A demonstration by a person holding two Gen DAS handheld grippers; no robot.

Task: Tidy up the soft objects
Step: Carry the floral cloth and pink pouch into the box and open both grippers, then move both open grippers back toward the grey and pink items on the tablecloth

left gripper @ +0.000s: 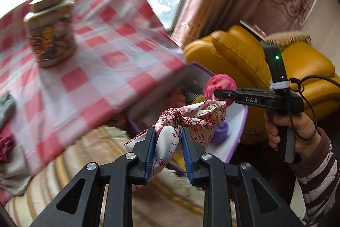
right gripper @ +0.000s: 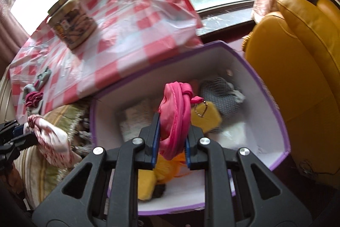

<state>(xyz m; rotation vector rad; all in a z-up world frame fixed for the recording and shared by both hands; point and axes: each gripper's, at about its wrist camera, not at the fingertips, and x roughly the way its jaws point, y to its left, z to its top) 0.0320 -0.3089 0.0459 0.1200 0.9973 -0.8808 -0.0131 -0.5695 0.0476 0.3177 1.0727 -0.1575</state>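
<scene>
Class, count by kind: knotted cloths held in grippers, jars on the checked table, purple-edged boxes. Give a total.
Knotted cloths held: 2 (pink cloth in right gripper; red-and-white cloth in left gripper)
Jars: 1
Purple-edged boxes: 1
Total: 4

A labelled jar (right gripper: 71,23) stands on the red-checked worktop (right gripper: 119,52) beyond the jaws to their left, a yellow armchair (right gripper: 301,69) to their right.
</scene>
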